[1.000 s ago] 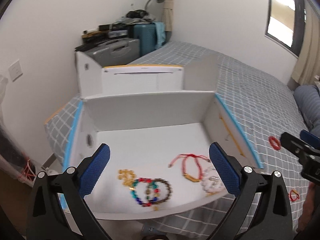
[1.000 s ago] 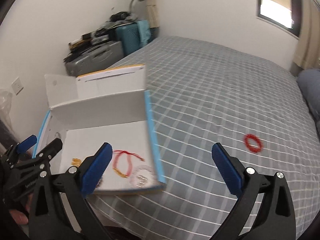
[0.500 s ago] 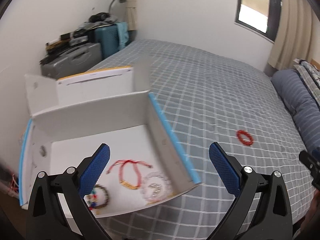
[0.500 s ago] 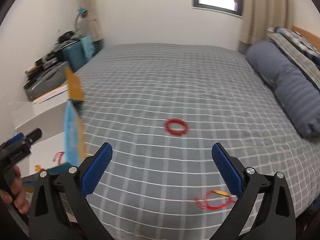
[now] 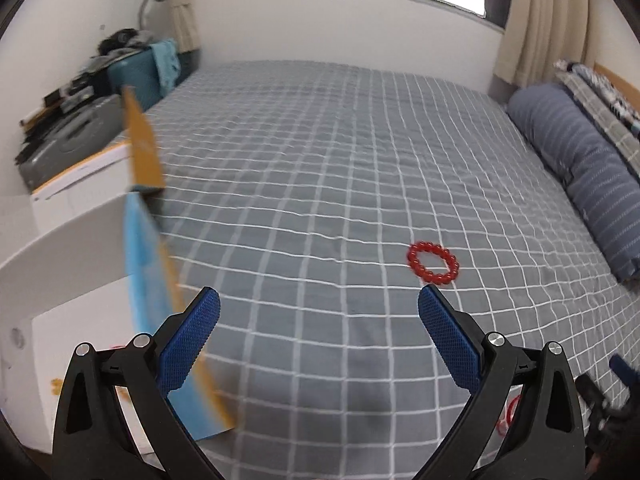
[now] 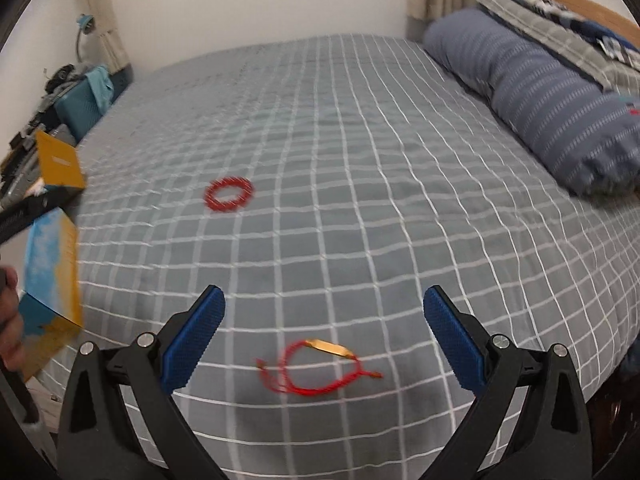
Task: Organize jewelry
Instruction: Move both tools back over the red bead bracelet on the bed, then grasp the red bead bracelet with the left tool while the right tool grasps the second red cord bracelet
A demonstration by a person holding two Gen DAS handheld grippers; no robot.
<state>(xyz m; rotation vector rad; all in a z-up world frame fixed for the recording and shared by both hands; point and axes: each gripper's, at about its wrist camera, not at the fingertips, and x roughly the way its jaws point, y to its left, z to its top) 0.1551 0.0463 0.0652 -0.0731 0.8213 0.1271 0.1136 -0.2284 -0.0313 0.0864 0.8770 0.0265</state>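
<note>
A red bead bracelet [image 5: 433, 262] lies on the grey checked bed, just beyond my left gripper's right fingertip; it also shows in the right wrist view [image 6: 228, 194]. A red string bracelet with a gold bar [image 6: 316, 366] lies between and just ahead of my right gripper's fingers. The open white box [image 5: 80, 264] with a blue and orange side stands at the left; its edge shows in the right wrist view [image 6: 50, 256]. My left gripper [image 5: 319, 336] is open and empty. My right gripper [image 6: 324, 334] is open and empty above the bed.
A blue striped pillow [image 6: 540, 96] lies along the right side of the bed [image 5: 320, 152]. Suitcases and clutter [image 5: 80, 120] stand by the wall at the far left. The bed's near edge is just below the string bracelet.
Both grippers have swung right, away from the box toward the open bed. The box has slid to the left edge of both views, and the two red bracelets have come nearer.
</note>
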